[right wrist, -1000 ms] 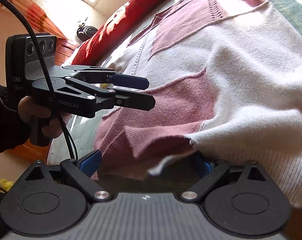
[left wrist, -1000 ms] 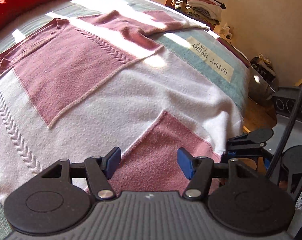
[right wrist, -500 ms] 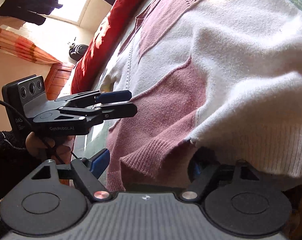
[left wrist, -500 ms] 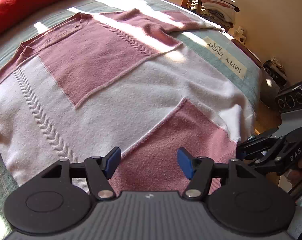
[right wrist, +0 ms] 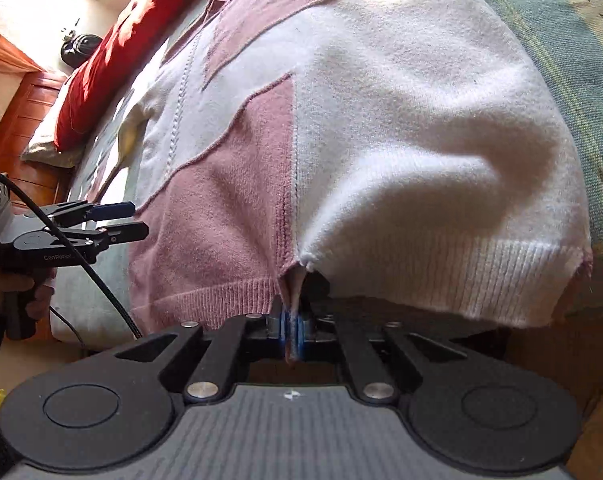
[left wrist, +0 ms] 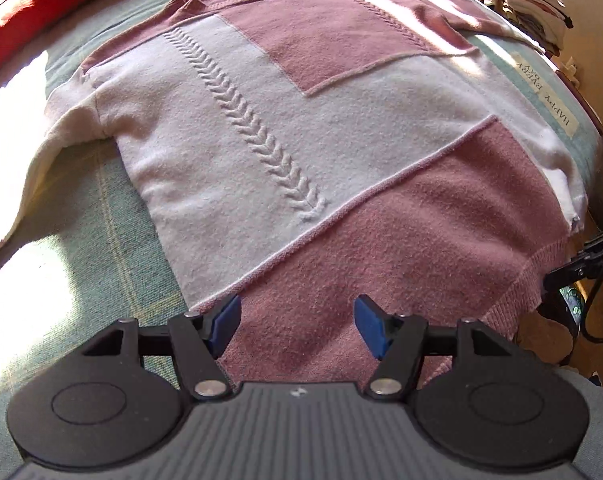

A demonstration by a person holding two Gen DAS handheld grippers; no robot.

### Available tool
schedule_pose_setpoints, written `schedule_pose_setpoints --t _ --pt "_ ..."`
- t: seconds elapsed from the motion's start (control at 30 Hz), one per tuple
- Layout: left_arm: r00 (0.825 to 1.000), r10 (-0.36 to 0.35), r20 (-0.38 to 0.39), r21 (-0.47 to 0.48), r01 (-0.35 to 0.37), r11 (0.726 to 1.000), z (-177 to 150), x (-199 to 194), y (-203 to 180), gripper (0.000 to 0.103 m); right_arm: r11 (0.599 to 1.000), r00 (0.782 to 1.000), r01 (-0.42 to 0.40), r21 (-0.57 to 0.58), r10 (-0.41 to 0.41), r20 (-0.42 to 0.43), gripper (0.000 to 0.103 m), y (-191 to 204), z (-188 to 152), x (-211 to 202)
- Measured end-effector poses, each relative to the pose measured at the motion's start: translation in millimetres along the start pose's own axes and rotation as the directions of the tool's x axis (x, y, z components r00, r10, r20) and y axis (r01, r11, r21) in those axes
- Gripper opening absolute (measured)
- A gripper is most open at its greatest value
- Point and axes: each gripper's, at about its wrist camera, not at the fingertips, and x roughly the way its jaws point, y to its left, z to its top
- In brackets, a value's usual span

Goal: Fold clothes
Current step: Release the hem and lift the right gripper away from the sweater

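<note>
A pink and white knit sweater (left wrist: 285, 128) lies flat on the bed, collar at the far end. My left gripper (left wrist: 297, 326) hovers open over its pink lower panel near the hem, nothing between the blue pads (left wrist: 225, 322). My right gripper (right wrist: 291, 332) is shut on the sweater's ribbed hem (right wrist: 237, 288), pinching the seam where pink meets white. Seen from the right wrist, the left gripper (right wrist: 139, 221) is held by a hand (right wrist: 17, 292) beside the sweater's left edge. Part of the right gripper (left wrist: 581, 264) shows at the sweater's right corner.
A green plaid bed cover (left wrist: 81, 240) with a "HAPPY EVERY DAY" label (left wrist: 549, 92) lies under the sweater. A red pillow (left wrist: 29, 12) runs along the far side. Folded clothes (left wrist: 533, 4) are stacked beyond the bed. A wooden cabinet (right wrist: 25, 120) stands at the left.
The right gripper's jaws closed on the sweater's hem. The left gripper slid left along the hem, so the white panel and left sleeve came into its view.
</note>
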Motion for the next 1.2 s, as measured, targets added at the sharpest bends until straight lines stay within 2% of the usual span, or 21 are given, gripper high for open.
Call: schedule_pose_setpoints --t 0.1,0.17,0.23,0.3,0.33,0.4,0.47,0.53,0.57,0.63,0.67,0.7,0.73,0.77,0.83,0.93,1.0,1.2 --pt "0.999 0.038 0.008 -0.056 -0.037 0.998 -5.3 3.4 7.4 0.063 1.0 0.998 -0.003 -0.006 0.002 -0.063 0.013 -1.1 -1.5 6.5" --pt "0.999 0.032 0.014 -0.082 -0.031 0.996 -6.6 5.3 10.6 0.063 1.0 0.996 -0.025 -0.019 0.023 -0.084 0.017 2.1 -4.6 1.8" --pt "0.999 0.036 0.015 -0.081 -0.035 0.996 -7.6 7.7 10.3 0.064 1.0 0.995 -0.015 -0.007 0.014 -0.102 0.028 4.0 -6.0 -6.1" --pt "0.999 0.043 0.017 -0.055 -0.042 0.998 -7.8 9.3 6.4 0.068 0.999 0.995 0.037 -0.009 -0.037 -0.098 0.03 2.6 -7.4 -20.5" --pt "0.999 0.046 0.019 -0.044 -0.046 0.998 -8.2 9.7 4.6 0.069 0.997 0.992 0.074 -0.01 -0.074 -0.097 0.034 1.3 -7.9 -28.2" --pt "0.998 0.052 0.022 -0.041 -0.051 0.998 -8.4 10.9 2.8 0.07 0.979 0.977 0.198 -0.046 -0.201 -0.068 0.043 -1.6 -4.3 -45.3" --pt "0.998 0.053 0.025 -0.047 -0.051 0.998 -8.9 10.9 2.5 0.071 0.936 0.941 0.332 -0.112 -0.337 -0.023 0.044 0.6 4.4 -57.0" --pt "0.998 0.055 0.025 -0.048 -0.054 0.997 -9.1 11.1 2.0 0.071 0.865 0.88 0.47 -0.177 -0.474 0.02 0.051 3.0 16.2 -63.1" --pt "0.998 0.056 0.025 -0.048 -0.055 0.997 -9.2 11.1 1.8 0.071 0.817 0.841 0.535 -0.213 -0.539 0.043 0.052 4.7 22.8 -63.8" --pt "0.998 0.058 0.024 -0.047 -0.057 0.997 -9.4 11.4 1.3 0.072 0.735 0.774 0.62 -0.275 -0.629 0.064 0.057 5.7 34.8 -59.2" --pt "0.998 0.058 0.022 -0.046 -0.057 0.997 -9.4 11.5 1.2 0.072 0.7 0.747 0.648 -0.301 -0.662 0.07 0.059 5.9 40.8 -55.2" --pt "0.998 0.059 0.02 -0.045 -0.058 0.997 -9.3 11.9 1.2 0.072 0.676 0.727 0.666 -0.316 -0.682 0.075 0.064 1.8 44.6 -56.0" --pt "0.998 0.06 0.018 -0.044 -0.059 0.997 -9.1 12.0 1.1 0.072 0.661 0.716 0.674 -0.328 -0.694 0.074 0.073 -2.8 47.7 -57.4" --pt "0.998 0.06 0.017 -0.044 -0.059 0.997 -8.9 12.2 0.8 0.072 0.653 0.712 0.677 -0.34 -0.698 0.077 0.076 -3.1 51.5 -55.1" --pt "0.998 0.061 0.015 -0.043 -0.06 0.997 -8.6 12.7 0.4 0.072 0.641 0.705 0.68 -0.355 -0.704 0.081 0.088 -1.9 57.1 -50.4" --pt "0.998 0.062 0.012 -0.041 -0.062 0.997 -8.1 13.4 -0.3 0.074 0.556 0.644 0.727 -0.402 -0.756 0.119 0.103 4.4 59.5 -40.7" --pt "0.998 0.063 0.01 -0.04 -0.063 0.997 -7.8 13.9 -0.8 0.076 0.494 0.606 0.748 -0.444 -0.781 0.153 0.103 9.0 57.7 -35.6" --pt "0.997 0.071 0.007 -0.041 -0.07 0.997 -7.3 15.1 -2.6 0.077 0.4 0.554 0.77 -0.497 -0.805 0.212 0.103 16.0 53.7 -38.0"
